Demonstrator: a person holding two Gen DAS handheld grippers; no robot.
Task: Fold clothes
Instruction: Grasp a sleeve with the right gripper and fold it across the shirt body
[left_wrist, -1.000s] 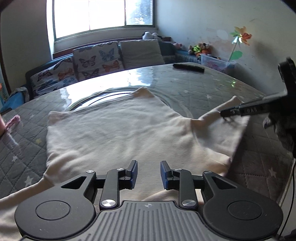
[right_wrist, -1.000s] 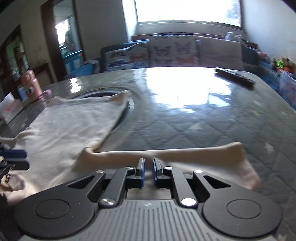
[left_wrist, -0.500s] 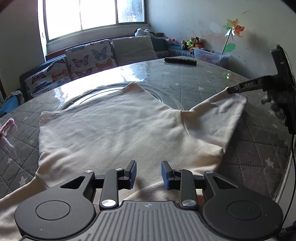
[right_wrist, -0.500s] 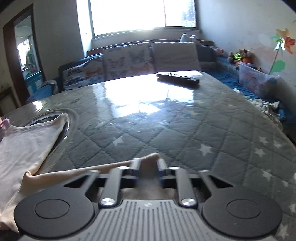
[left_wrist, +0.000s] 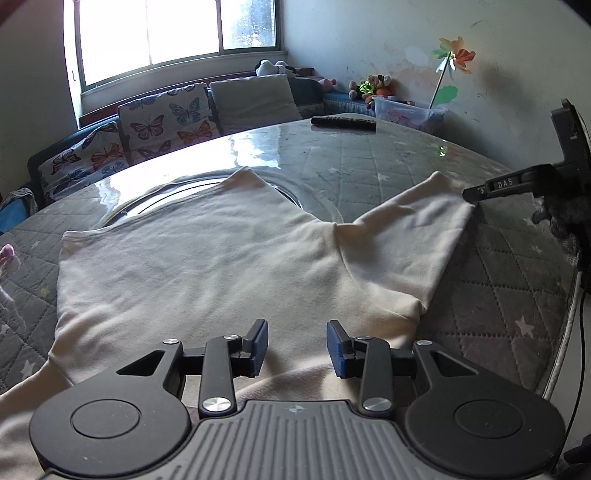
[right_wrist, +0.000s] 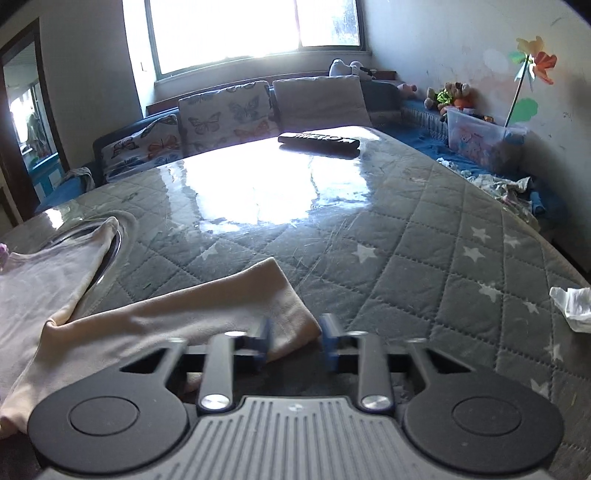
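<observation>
Grey quilted table cover (right_wrist: 424, 236) with white stars under a glossy clear sheet, bright window glare on it.

Nearest: my left gripper (left_wrist: 296, 345), jaws parted and opening, hovering over the near hem of the cream T-shirt (left_wrist: 192, 266); cloth is under the gap, pads not pressing it. Shirt lies spread flat across the table, one sleeve (left_wrist: 410, 236) reaching out to the right.

My right gripper (right_wrist: 293, 341): jaws apart in the frame but blurred, closing. Sleeve cuff corner sits between them; pads not yet on it. From the left wrist view its finger tip (left_wrist: 495, 186) is just at the sleeve edge.

Further out: crumpled white tissue (right_wrist: 570, 301) at the table's right edge, black remote control (right_wrist: 319, 140) at the far edge. Beyond that, butterfly-print cushions (right_wrist: 221, 114) on a sofa below the window (right_wrist: 255, 26).
</observation>
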